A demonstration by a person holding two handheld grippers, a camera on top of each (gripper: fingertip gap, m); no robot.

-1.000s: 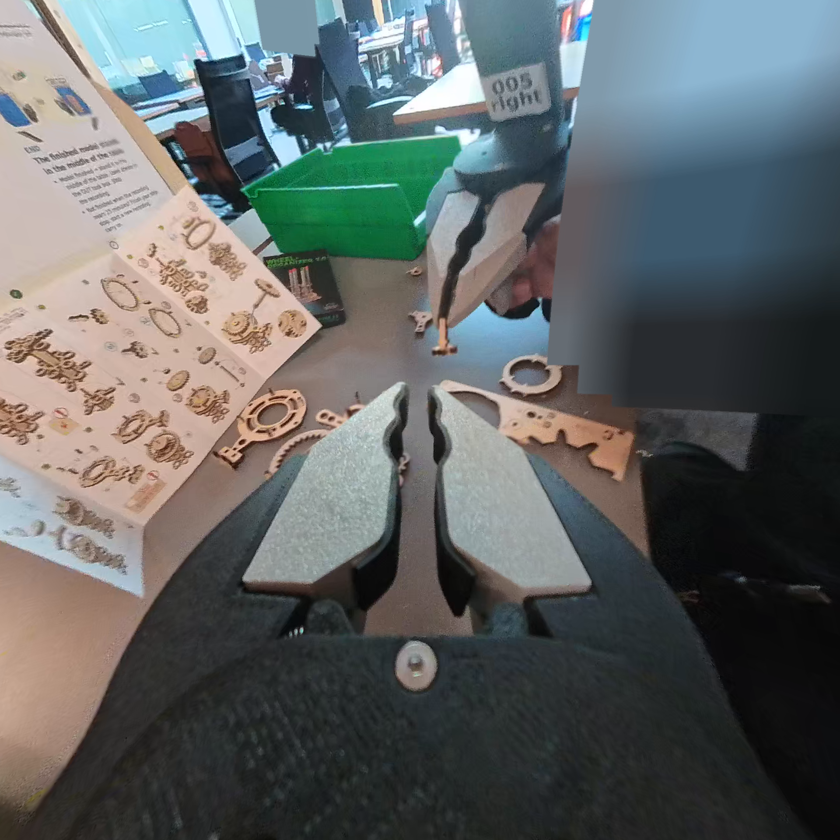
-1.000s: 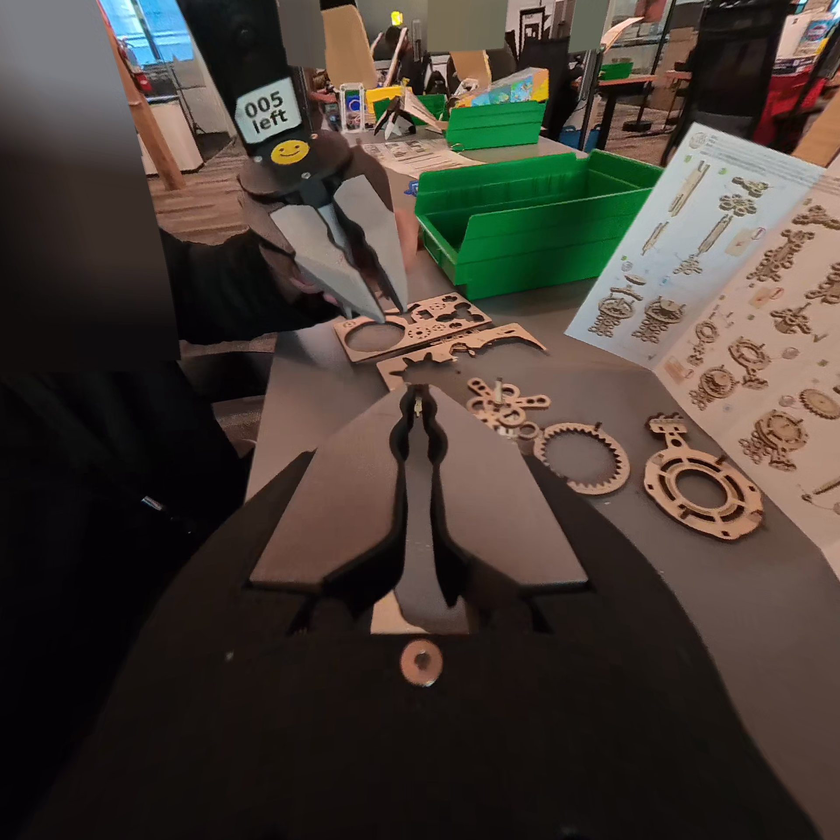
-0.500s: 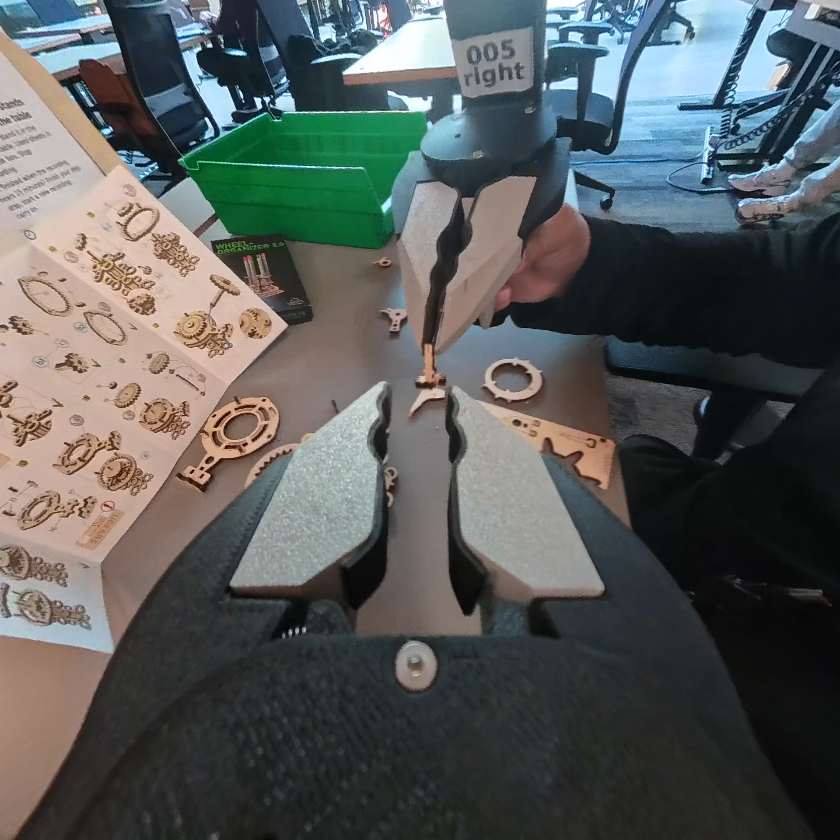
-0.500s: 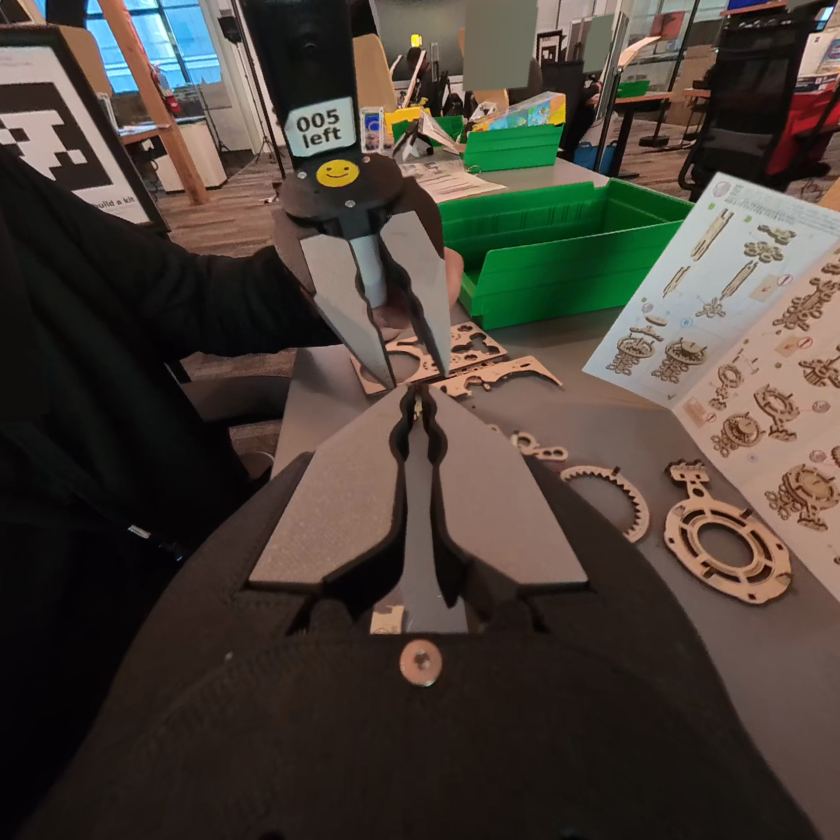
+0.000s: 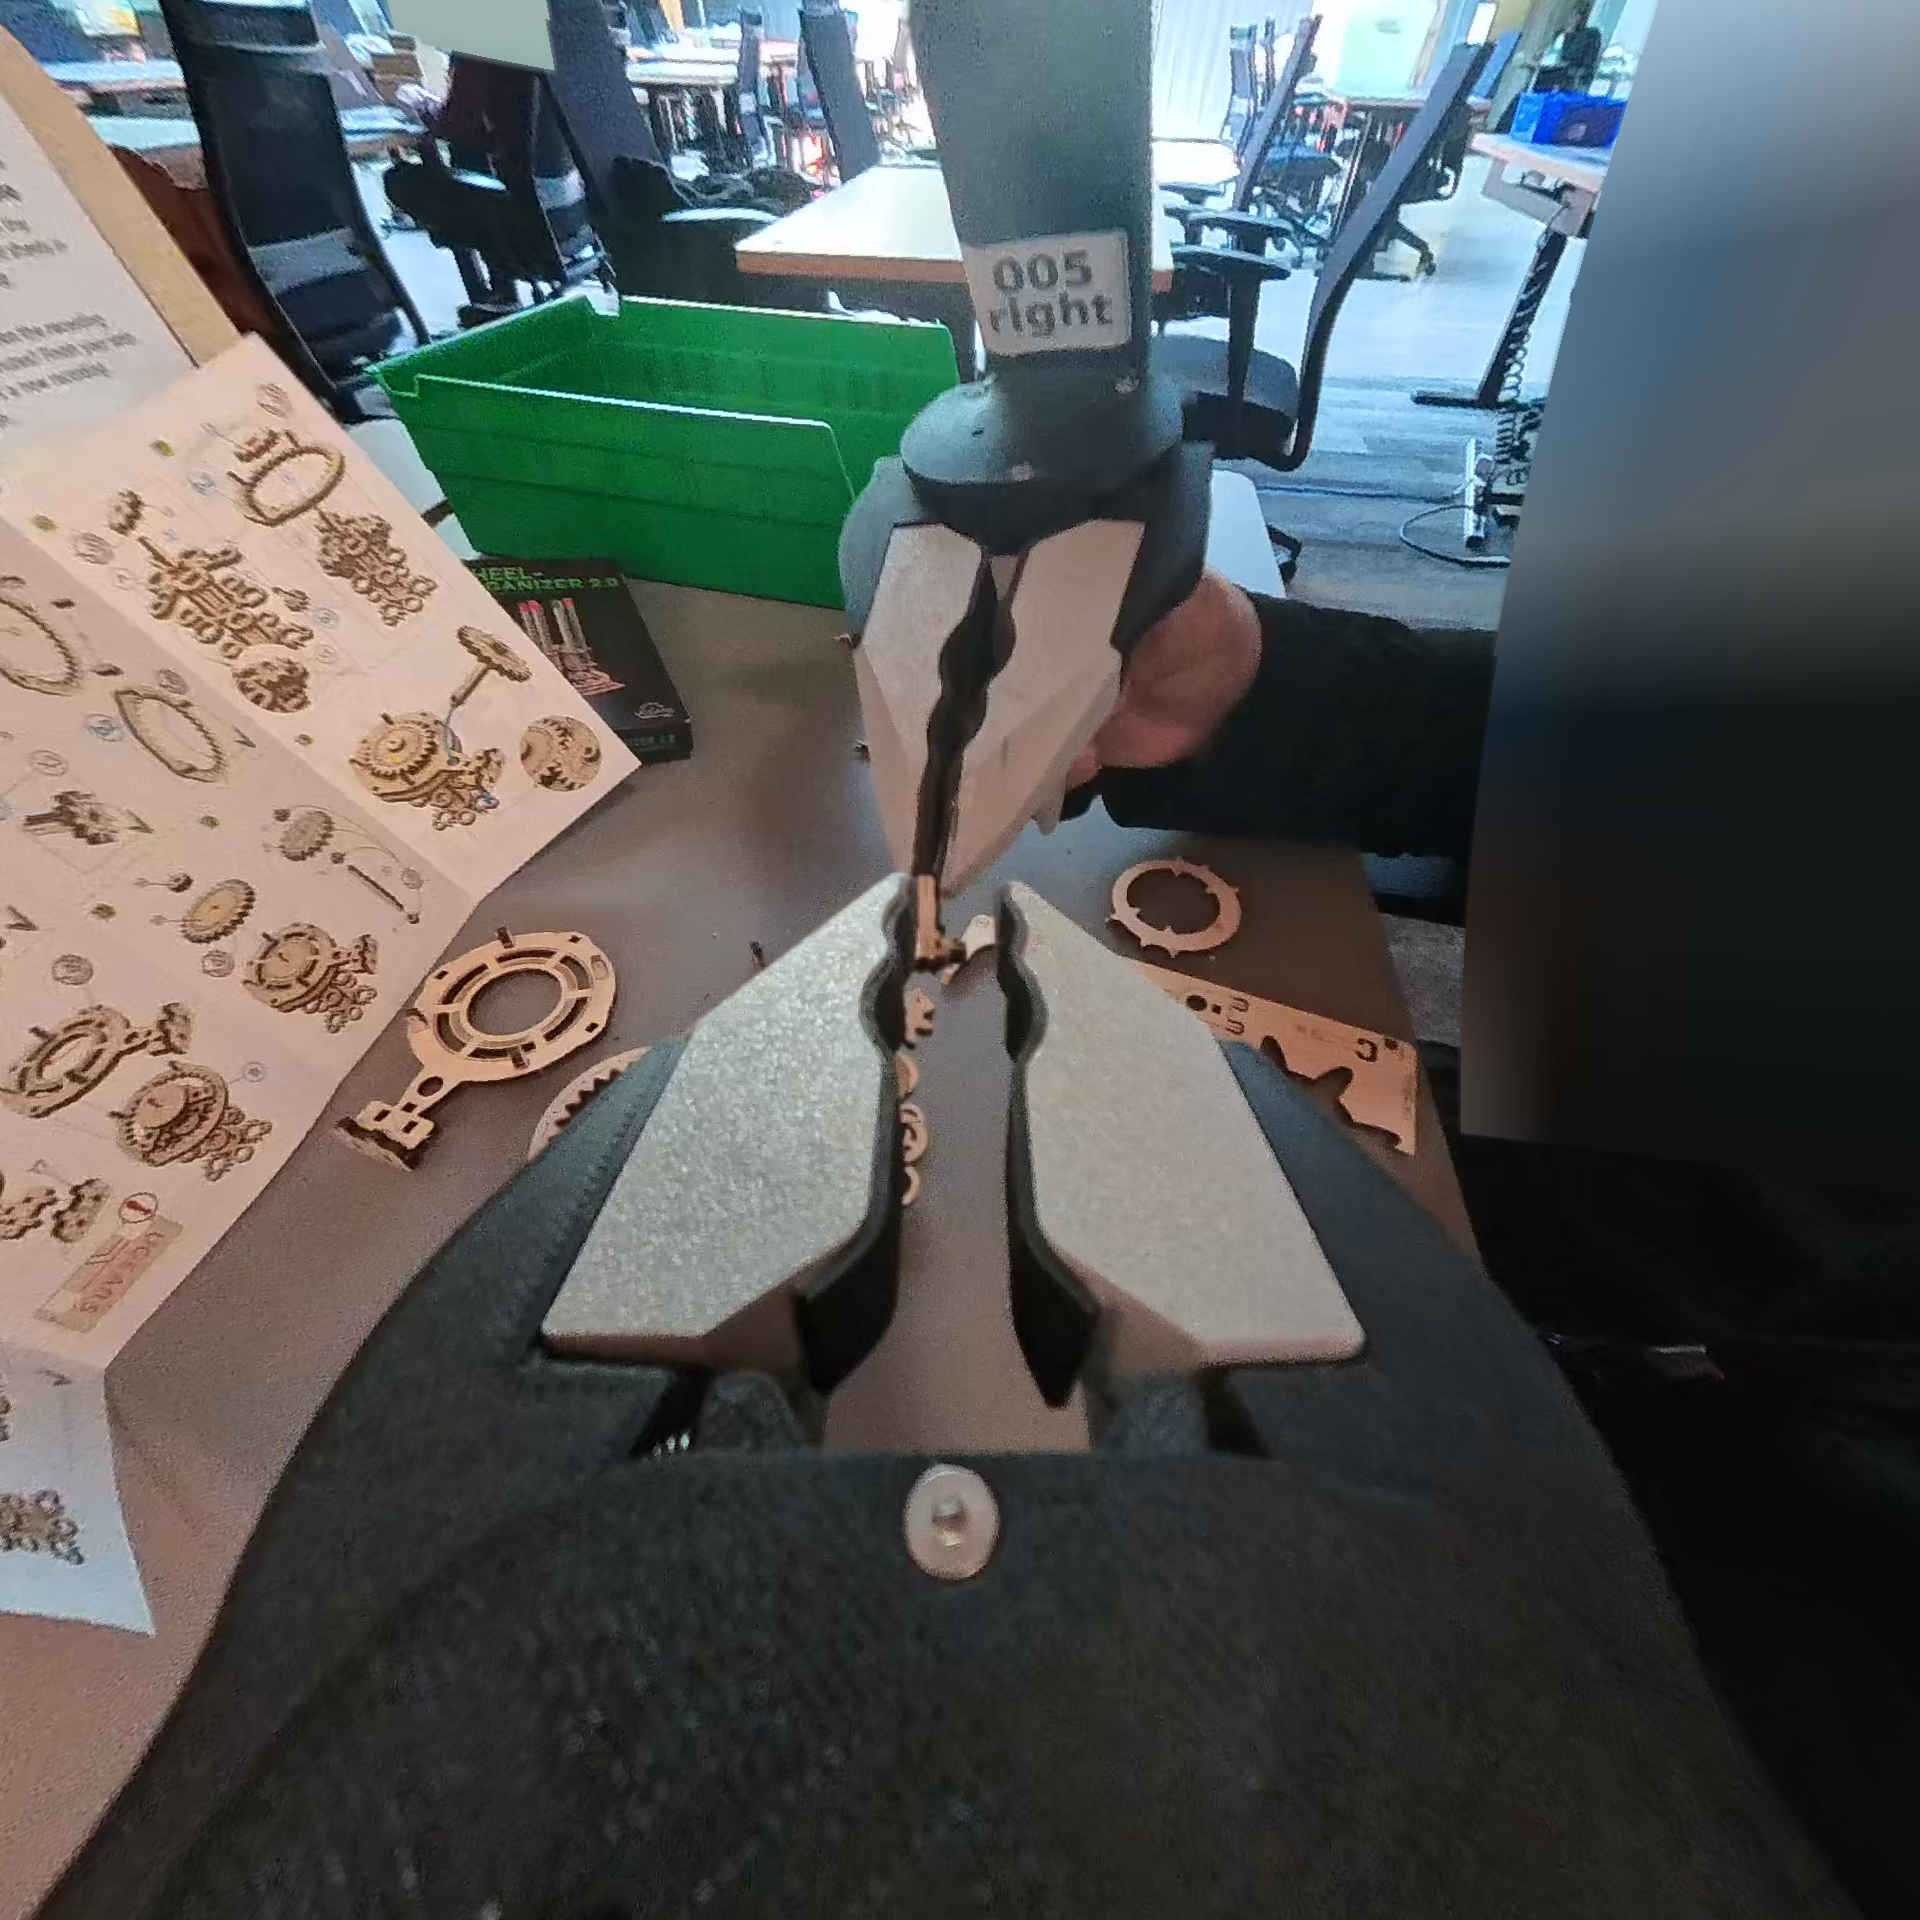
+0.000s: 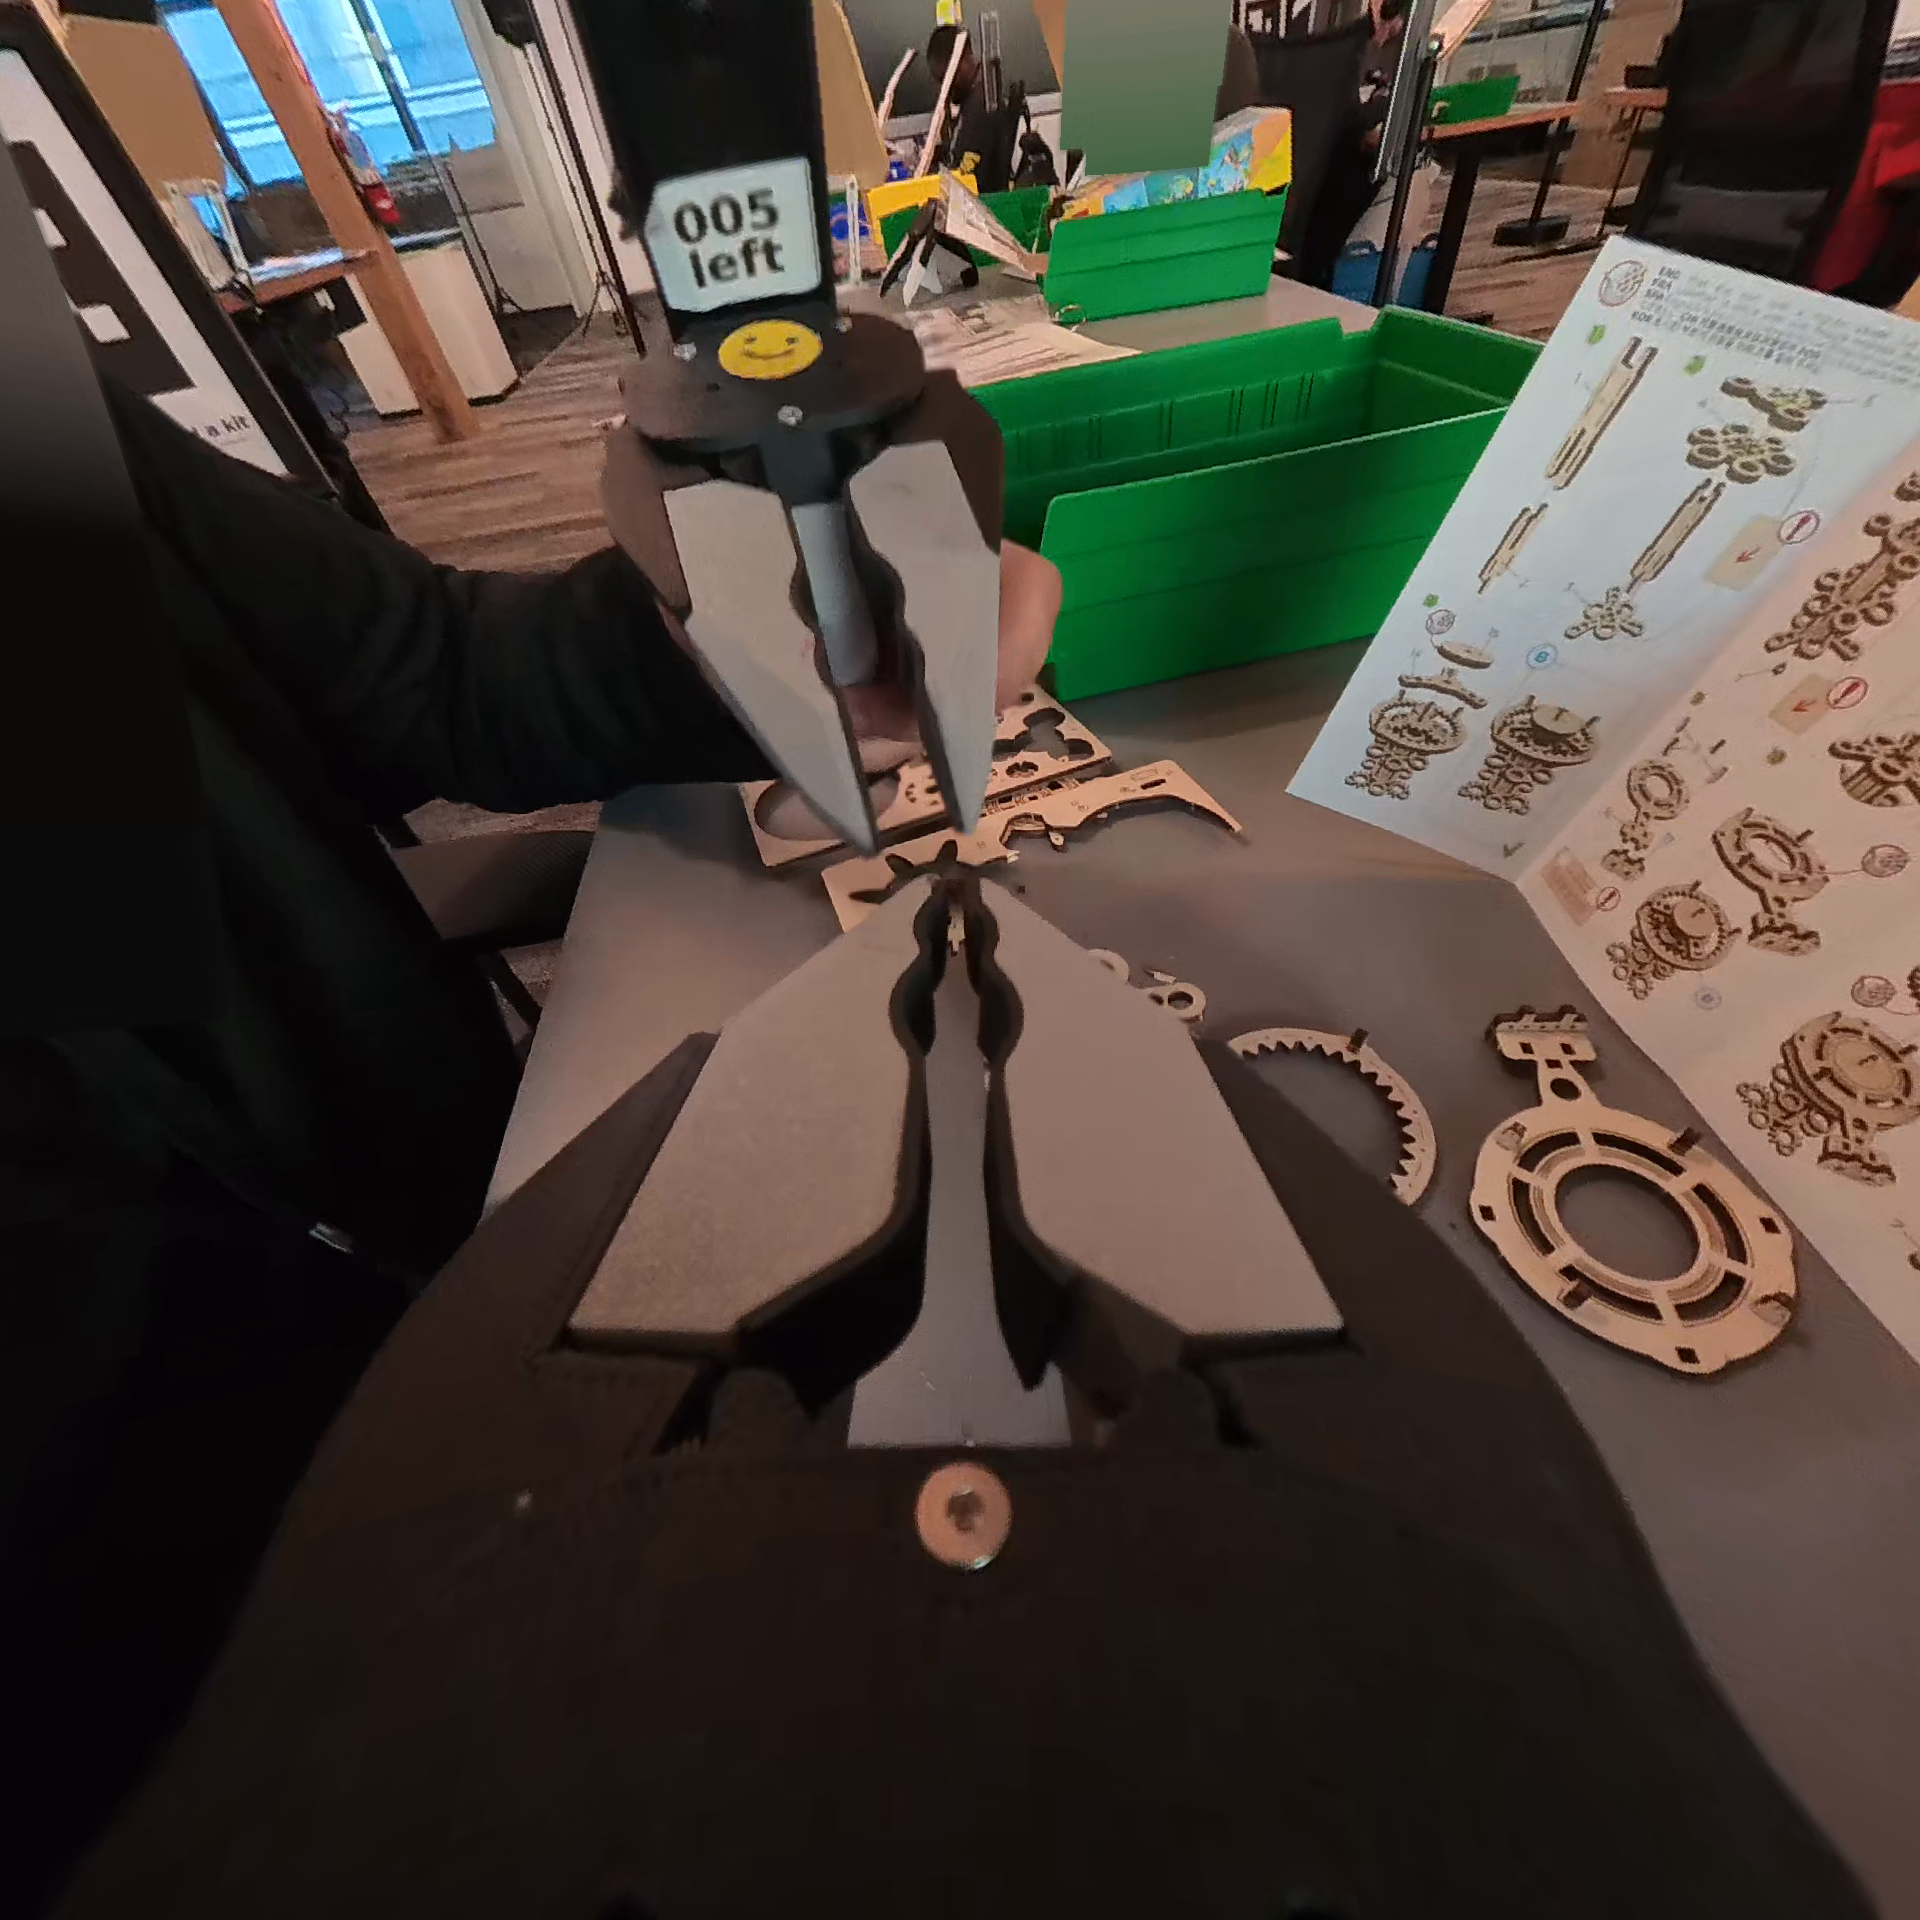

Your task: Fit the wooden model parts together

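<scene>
My right gripper is shut on a small wooden peg piece. In the left wrist view it points down from above with the peg hanging from its tips. My left gripper is open, and the peg hangs between its fingertips, close to the left one. In the right wrist view the left gripper points down just beyond the right tips. A small wooden subassembly lies on the table under the left gripper. A ring frame with a handle and a toothed ring lie nearby.
An unfolded instruction sheet stands along one side of the grey table. A green bin and a black box sit at the back. Punched wooden sheets and a small ring lie near the table edge. The tips of both grippers are at nearly the same place.
The left gripper has opened wider. The two grippers have come closer together, and the peg held by the right gripper now sits between the left fingertips.
</scene>
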